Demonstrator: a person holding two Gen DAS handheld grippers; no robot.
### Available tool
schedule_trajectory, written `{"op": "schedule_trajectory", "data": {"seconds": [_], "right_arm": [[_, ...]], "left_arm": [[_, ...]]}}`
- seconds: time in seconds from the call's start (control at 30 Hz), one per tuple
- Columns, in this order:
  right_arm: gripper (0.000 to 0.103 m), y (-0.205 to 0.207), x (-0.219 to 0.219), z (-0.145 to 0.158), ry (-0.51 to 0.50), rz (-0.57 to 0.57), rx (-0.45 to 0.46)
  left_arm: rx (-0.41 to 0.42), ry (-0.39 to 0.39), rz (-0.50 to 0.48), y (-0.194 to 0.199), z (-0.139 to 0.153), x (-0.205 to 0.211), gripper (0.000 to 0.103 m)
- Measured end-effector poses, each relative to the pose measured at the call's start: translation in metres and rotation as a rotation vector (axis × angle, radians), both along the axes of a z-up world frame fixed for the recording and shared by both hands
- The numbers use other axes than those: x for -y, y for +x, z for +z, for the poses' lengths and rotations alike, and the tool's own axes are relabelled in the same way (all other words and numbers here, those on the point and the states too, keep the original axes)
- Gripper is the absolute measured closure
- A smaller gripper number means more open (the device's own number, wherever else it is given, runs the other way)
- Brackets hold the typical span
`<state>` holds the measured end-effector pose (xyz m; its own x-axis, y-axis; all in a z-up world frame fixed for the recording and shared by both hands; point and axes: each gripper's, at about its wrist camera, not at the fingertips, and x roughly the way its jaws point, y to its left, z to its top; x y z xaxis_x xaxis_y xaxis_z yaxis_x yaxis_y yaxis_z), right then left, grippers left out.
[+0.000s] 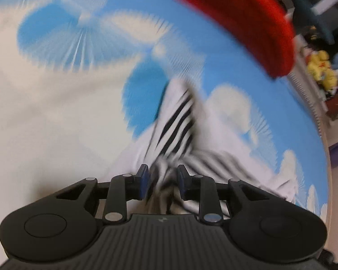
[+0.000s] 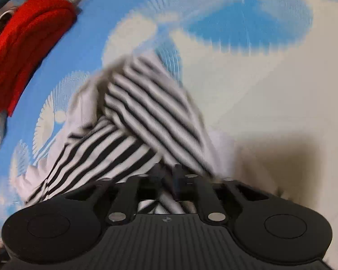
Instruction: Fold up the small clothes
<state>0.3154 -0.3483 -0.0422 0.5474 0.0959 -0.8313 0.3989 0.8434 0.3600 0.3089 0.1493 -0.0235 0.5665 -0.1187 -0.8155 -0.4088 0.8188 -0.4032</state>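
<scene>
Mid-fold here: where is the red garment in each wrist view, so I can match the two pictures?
Left wrist: red garment at the upper right, near the cloth's edge.
Right wrist: red garment at the upper left, near the edge too.
Shared landmark: the striped garment, crumpled mid-frame just ahead of the fingers in both views, on the blue-and-white cloth.

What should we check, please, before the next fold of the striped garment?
1. Left gripper has striped garment between its fingers: ok.
2. Left pads pressing the cloth: cannot tell; a gap shows and the view is blurred.
3. Right gripper at the garment's near edge: ok.
4. Right pads clamped on cloth: cannot tell, blurred.
5. Garment lying flat: not ok, bunched with layers crossing.
6. Red cloth apart from the garment: ok.
</scene>
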Motion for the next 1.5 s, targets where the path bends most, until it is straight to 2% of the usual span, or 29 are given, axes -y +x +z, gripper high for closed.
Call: {"op": "schedule_trajectory", "data": {"seconds": [0.03, 0.1, 0.17, 0.2, 0.27, 0.3, 0.33, 0.37, 0.4, 0.47, 0.57, 0.6, 0.67, 0.73, 0.77, 0.83, 0.9, 0.97, 1.03, 1.1, 1.17, 1.23, 1.3, 1.37, 1.43, 1.5], "right_arm": [[0.061, -0.005, -0.003, 0.012, -0.049, -0.002, 0.059], [0.061, -0.013, -0.009, 0.032, -0.081, 0.032, 0.185], [0.06, -0.014, -0.019, 0.039, -0.04, 0.113, 0.269], [0.059, -0.011, -0.024, 0.037, 0.007, 0.159, 0.272], [0.058, 0.0, -0.03, 0.017, 0.113, 0.209, 0.189], [0.058, 0.005, -0.032, 0.004, 0.116, 0.21, 0.112], [0.058, 0.011, -0.034, -0.012, 0.081, 0.205, 0.003], [0.058, 0.014, -0.034, -0.025, 0.044, 0.192, -0.076], [0.059, 0.014, -0.031, -0.032, 0.038, 0.169, -0.105], [0.057, 0.017, -0.03, -0.022, 0.045, 0.163, -0.075], [0.054, 0.014, -0.039, 0.007, 0.011, 0.228, 0.091], [0.051, 0.015, -0.04, 0.008, 0.007, 0.246, 0.109], [0.046, 0.022, -0.042, -0.005, 0.026, 0.283, 0.067], [0.046, 0.03, -0.039, -0.031, 0.028, 0.246, -0.075], [0.046, 0.03, -0.037, -0.031, 0.05, 0.227, -0.072], [0.046, 0.034, -0.039, -0.02, 0.022, 0.245, -0.043], [0.046, 0.028, -0.041, -0.005, 0.007, 0.27, 0.045], [0.046, 0.031, -0.041, -0.001, 0.025, 0.293, 0.07], [0.046, 0.034, -0.036, -0.009, 0.053, 0.302, 0.021], [0.046, 0.036, -0.026, -0.026, 0.046, 0.258, -0.093], [0.046, 0.036, -0.015, -0.031, 0.103, 0.224, -0.108], [0.046, 0.033, -0.014, -0.022, 0.078, 0.219, -0.11], [0.046, 0.026, -0.012, -0.009, 0.023, 0.216, -0.076], [0.046, 0.015, -0.008, 0.007, 0.027, 0.203, -0.035], [0.046, 0.003, 0.0, 0.026, 0.031, 0.2, 0.028], [0.046, -0.015, 0.002, 0.052, -0.008, 0.219, 0.117]], "left_arm": [[0.053, 0.039, -0.009, -0.003, 0.012, 0.003, 0.074], [0.117, 0.055, -0.062, -0.003, 0.023, 0.011, 0.074], [0.106, 0.007, -0.121, 0.0, 0.016, 0.018, 0.074], [0.071, -0.028, -0.139, 0.003, 0.007, 0.02, 0.074], [-0.034, -0.058, -0.139, 0.01, -0.016, 0.02, 0.074], [-0.108, -0.046, -0.13, 0.013, -0.029, 0.019, 0.077], [-0.161, -0.038, -0.119, 0.014, -0.039, 0.017, 0.087], [-0.164, -0.044, -0.107, 0.013, -0.041, 0.015, 0.088], [-0.158, -0.053, -0.103, 0.015, -0.038, 0.014, 0.087], [-0.121, -0.039, -0.126, 0.016, -0.025, 0.015, 0.081], [-0.046, -0.038, -0.185, 0.015, -0.01, 0.024, 0.072], [-0.044, -0.031, -0.213, 0.016, -0.012, 0.029, 0.07], [-0.107, -0.005, -0.245, 0.021, -0.024, 0.036, 0.07], [-0.158, 0.0, -0.264, 0.027, -0.036, 0.039, 0.071], [-0.154, 0.008, -0.271, 0.029, -0.034, 0.039, 0.071], [-0.135, 0.02, -0.289, 0.033, -0.027, 0.043, 0.07], [-0.123, 0.021, -0.321, 0.037, -0.02, 0.049, 0.069], [-0.12, 0.016, -0.367, 0.04, -0.018, 0.06, 0.069], [-0.108, 0.019, -0.441, 0.039, -0.014, 0.074, 0.069], [-0.116, 0.026, -0.519, 0.036, -0.016, 0.088, 0.065], [-0.171, 0.054, -0.579, 0.03, -0.024, 0.099, 0.055], [-0.223, 0.132, -0.607, 0.023, -0.029, 0.107, 0.054], [-0.201, 0.166, -0.582, 0.017, -0.017, 0.104, 0.054], [-0.13, 0.162, -0.512, 0.01, 0.006, 0.09, 0.054], [-0.038, 0.163, -0.465, -0.004, 0.034, 0.075, 0.055], [0.062, 0.202, -0.439, -0.018, 0.062, 0.067, 0.056]]}}
